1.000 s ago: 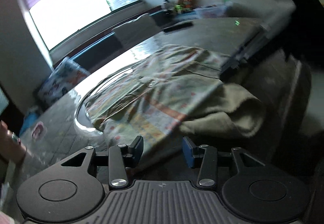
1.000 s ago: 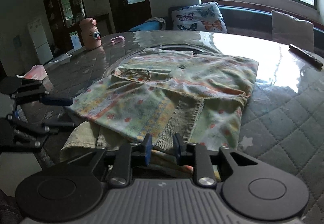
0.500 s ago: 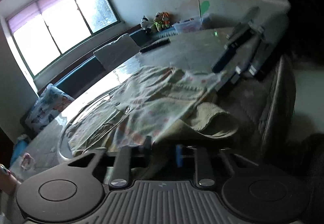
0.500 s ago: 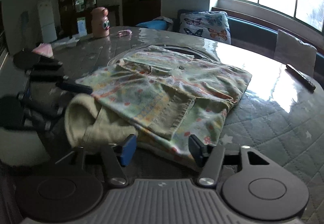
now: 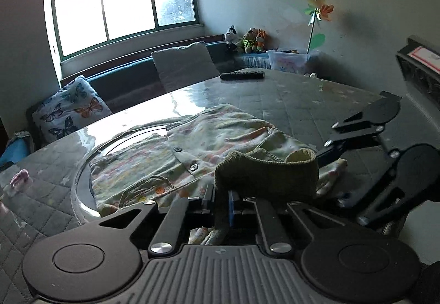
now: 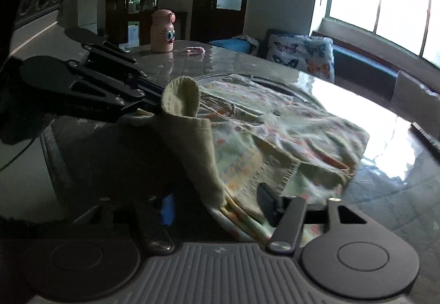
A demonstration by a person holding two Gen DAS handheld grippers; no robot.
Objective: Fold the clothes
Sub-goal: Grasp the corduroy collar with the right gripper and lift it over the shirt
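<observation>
A pale floral buttoned garment point(image 5: 192, 144) lies spread on the round table point(image 5: 302, 100), also seen in the right wrist view point(image 6: 275, 133). Its olive ribbed hem point(image 5: 264, 174) is lifted off the table in a loop. My left gripper point(image 5: 221, 202) is closing, its pads pinching that hem near the front edge. My right gripper point(image 6: 216, 199) is closing too. The hem point(image 6: 189, 133) and the garment's edge pass between its wide-set fingers, which do not press on them. Each gripper shows at the side of the other's view.
A glass turntable ring point(image 5: 79, 174) lies under the garment. A dark remote point(image 5: 242, 75) rests at the table's far side, and a pink bottle point(image 6: 162, 32) stands at another edge. A butterfly cushion point(image 5: 68, 108) sits on the bench below the window.
My left gripper has shut on the ribbed hem and raised it. My right gripper let go, opened wide, moved along the edge, and its fingers now stand nearer together.
</observation>
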